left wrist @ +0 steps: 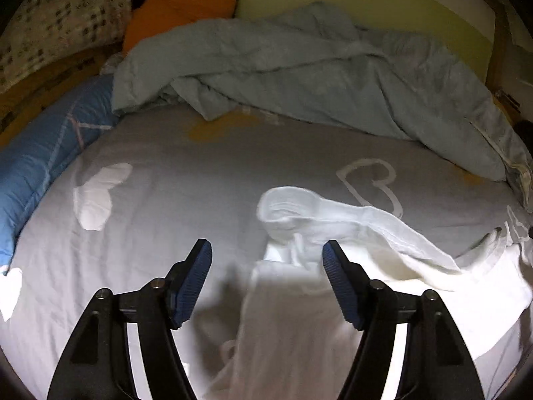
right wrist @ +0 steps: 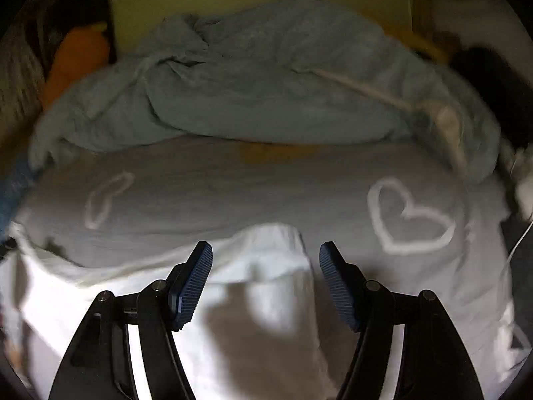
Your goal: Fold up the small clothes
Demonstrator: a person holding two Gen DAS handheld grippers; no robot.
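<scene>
A white garment (left wrist: 383,233) lies rumpled on the grey heart-print bedsheet (left wrist: 200,183), with a rolled opening (left wrist: 286,206) at its far end. My left gripper (left wrist: 267,242) hovers over the garment's near left part, open, with nothing between its blue pads (left wrist: 196,283). In the right wrist view the same white garment (right wrist: 100,296) spreads across the lower left of the bedsheet (right wrist: 233,193). My right gripper (right wrist: 266,243) hangs above the garment's far edge, open and holding nothing. This view is blurred.
A crumpled pale blue duvet (left wrist: 299,66) is heaped along the far side of the bed. A blue pillow (left wrist: 40,160), an orange plush (left wrist: 180,3) and a patterned pillow (left wrist: 60,16) sit at the far left. A white heart-shaped patch (left wrist: 96,193) marks the sheet.
</scene>
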